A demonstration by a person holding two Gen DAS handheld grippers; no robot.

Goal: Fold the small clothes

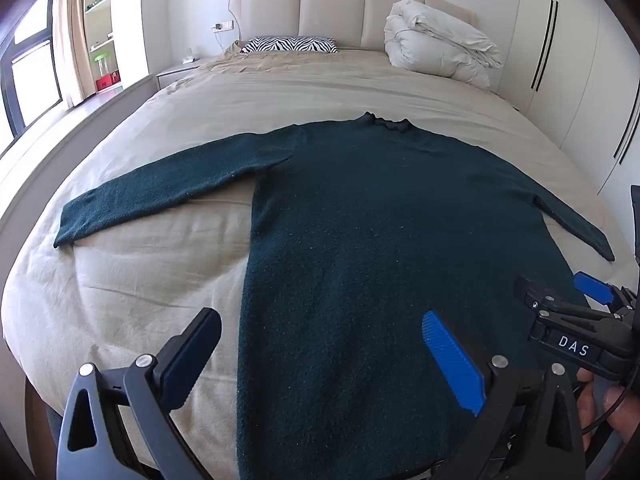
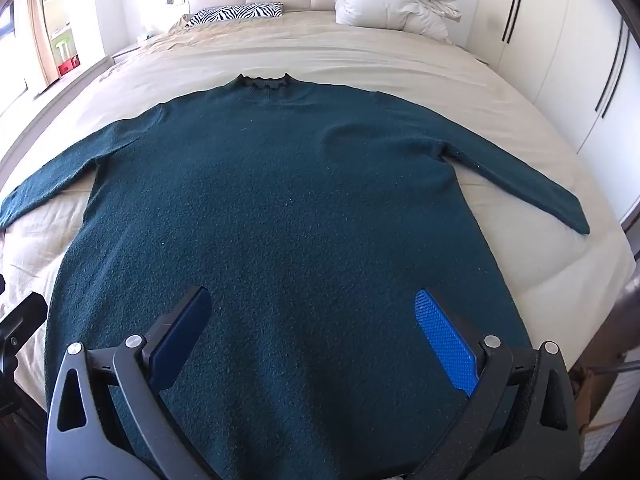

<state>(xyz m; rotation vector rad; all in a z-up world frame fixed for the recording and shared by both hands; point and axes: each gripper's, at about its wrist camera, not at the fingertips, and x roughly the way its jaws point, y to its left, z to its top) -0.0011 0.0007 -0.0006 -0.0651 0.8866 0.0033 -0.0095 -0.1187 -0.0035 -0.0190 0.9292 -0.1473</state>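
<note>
A dark green long-sleeved sweater (image 1: 380, 220) lies flat on the bed, collar far, hem near, both sleeves spread out sideways; it also fills the right wrist view (image 2: 288, 208). My left gripper (image 1: 320, 344) is open and empty, hovering over the sweater's near left hem edge. My right gripper (image 2: 312, 320) is open and empty above the sweater's lower middle. The right gripper also shows at the right edge of the left wrist view (image 1: 560, 300).
The beige bed sheet (image 1: 132, 280) surrounds the sweater. A zebra pillow (image 1: 290, 45) and a folded white duvet (image 1: 436, 44) lie at the headboard. White wardrobes (image 1: 580, 60) stand on the right, a window and shelves on the left.
</note>
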